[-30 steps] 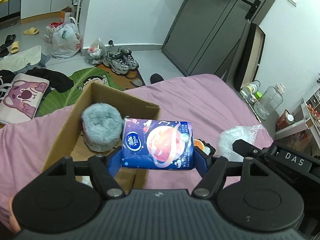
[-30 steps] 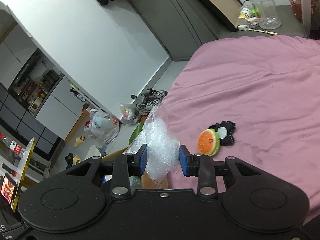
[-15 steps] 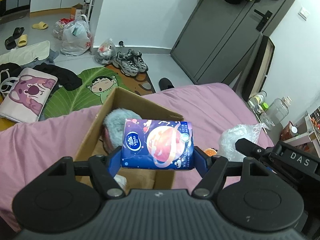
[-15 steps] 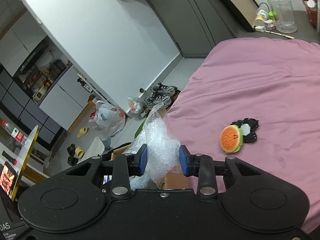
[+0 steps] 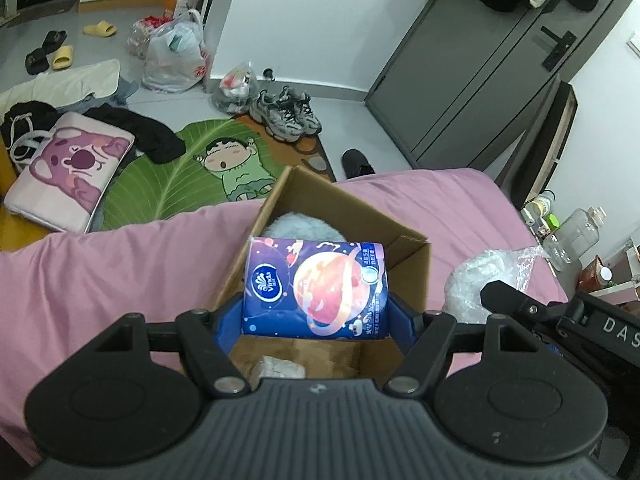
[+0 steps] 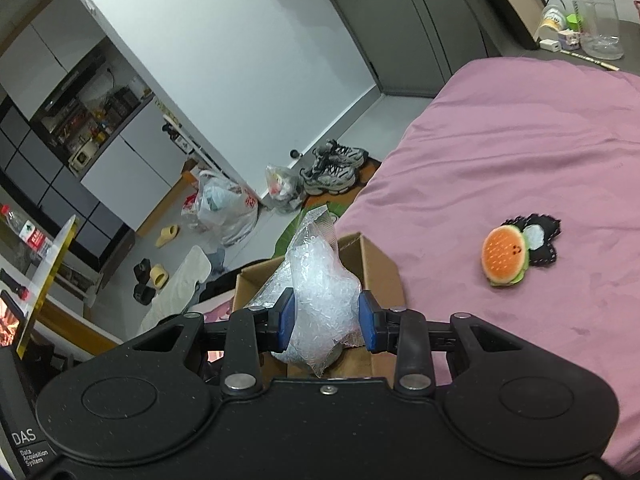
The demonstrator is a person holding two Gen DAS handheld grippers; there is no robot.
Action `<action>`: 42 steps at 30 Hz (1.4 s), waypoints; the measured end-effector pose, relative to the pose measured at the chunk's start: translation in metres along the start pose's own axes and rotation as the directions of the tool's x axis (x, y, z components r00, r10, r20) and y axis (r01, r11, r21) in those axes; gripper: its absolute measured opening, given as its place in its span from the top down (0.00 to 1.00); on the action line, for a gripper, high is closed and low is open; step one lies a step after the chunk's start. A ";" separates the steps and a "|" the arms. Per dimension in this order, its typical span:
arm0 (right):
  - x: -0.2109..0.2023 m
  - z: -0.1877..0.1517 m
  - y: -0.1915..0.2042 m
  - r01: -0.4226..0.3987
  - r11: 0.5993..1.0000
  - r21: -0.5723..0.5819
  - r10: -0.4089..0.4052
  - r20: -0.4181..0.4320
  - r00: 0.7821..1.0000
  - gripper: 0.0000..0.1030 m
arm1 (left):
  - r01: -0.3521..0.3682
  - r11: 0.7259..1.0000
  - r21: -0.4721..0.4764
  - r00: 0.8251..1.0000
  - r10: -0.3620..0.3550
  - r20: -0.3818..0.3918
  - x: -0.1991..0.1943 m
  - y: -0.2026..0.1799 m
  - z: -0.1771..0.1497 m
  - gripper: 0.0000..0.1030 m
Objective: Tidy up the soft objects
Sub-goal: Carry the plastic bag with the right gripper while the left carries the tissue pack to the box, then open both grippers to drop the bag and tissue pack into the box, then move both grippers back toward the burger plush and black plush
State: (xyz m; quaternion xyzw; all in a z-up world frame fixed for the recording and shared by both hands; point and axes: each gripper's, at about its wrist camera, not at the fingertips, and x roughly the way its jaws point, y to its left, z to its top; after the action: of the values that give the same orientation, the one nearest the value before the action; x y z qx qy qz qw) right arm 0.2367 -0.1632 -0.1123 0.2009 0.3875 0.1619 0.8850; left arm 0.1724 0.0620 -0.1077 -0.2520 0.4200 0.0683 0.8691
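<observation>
My left gripper (image 5: 316, 320) is shut on a blue tissue pack (image 5: 316, 286) and holds it above the open cardboard box (image 5: 416, 268) on the pink bed. A grey fluffy toy (image 5: 304, 226) and a small pale bundle (image 5: 278, 368) lie in the box. My right gripper (image 6: 326, 322) is shut on a clear bag of white pellets (image 6: 320, 284), held over the box (image 6: 380, 268); the bag also shows in the left wrist view (image 5: 476, 276). A burger plush (image 6: 505, 255) and a black plush piece (image 6: 542, 240) lie on the bed to the right.
The pink bed (image 6: 520, 140) stretches right and back. The floor holds a leaf rug (image 5: 192, 176), a pink pillow (image 5: 68, 172), sneakers (image 5: 288, 114), plastic bags (image 5: 176, 56) and slippers. A clear water jug (image 6: 596, 20) stands beside the bed. Grey wardrobe doors (image 5: 480, 60) stand behind.
Both grippers have moved over the box with their loads still held. The tissue pack now covers more of the grey toy. The burger plush has slid right in the right wrist view.
</observation>
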 end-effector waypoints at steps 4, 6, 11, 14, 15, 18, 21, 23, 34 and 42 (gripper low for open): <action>0.008 -0.006 0.003 0.005 1.000 -0.001 -0.005 -0.021 1.000 0.68 | -0.018 1.000 -0.011 1.000 0.018 -0.006 0.003 0.007 0.002 0.29; 0.013 -0.008 0.004 0.009 1.000 0.003 -0.009 -0.034 0.999 0.68 | -0.023 1.000 -0.018 1.000 0.022 -0.007 0.003 0.010 0.004 0.27; 0.020 -0.012 0.007 -0.002 1.000 0.005 0.003 -0.064 0.998 0.67 | -0.031 0.999 -0.031 1.000 0.031 0.005 0.001 0.015 0.008 0.27; 0.022 -0.013 0.007 -0.008 1.000 0.029 0.010 -0.074 0.997 0.55 | -0.036 0.999 -0.034 0.999 0.036 0.003 0.001 0.016 0.009 0.27; 0.022 -0.014 0.006 -0.006 0.999 0.034 0.008 -0.075 0.997 0.53 | -0.039 0.999 -0.034 0.999 0.039 0.001 0.000 0.016 0.009 0.27; 0.017 -0.014 0.004 -0.007 1.000 0.028 0.009 -0.069 0.998 0.53 | -0.046 0.999 -0.029 0.999 0.046 -0.001 0.000 0.016 0.009 0.27; 0.010 -0.012 0.001 -0.006 0.999 0.031 0.008 -0.062 0.998 0.52 | -0.054 0.998 -0.024 0.999 0.054 0.000 -0.003 0.013 0.009 0.25; 0.005 -0.009 -0.003 -0.004 0.999 0.034 0.005 -0.053 0.999 0.49 | -0.059 0.998 -0.017 0.998 0.059 -0.002 -0.004 0.009 0.008 0.23; -0.020 0.006 -0.038 0.019 0.998 0.054 -0.019 -0.005 1.000 0.34 | -0.067 0.996 0.050 0.998 0.066 0.012 -0.010 -0.022 0.000 0.16; -0.032 0.017 -0.071 0.040 0.997 0.073 -0.041 0.006 0.999 0.26 | -0.054 0.994 0.092 0.998 0.052 0.019 -0.011 -0.050 -0.008 0.14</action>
State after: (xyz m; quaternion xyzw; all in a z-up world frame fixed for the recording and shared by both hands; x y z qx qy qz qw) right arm 0.2375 -0.2433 -0.1162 0.2257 0.3938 0.1289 0.8817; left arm 0.1764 0.0163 -0.0841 -0.1996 0.4219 0.0739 0.8813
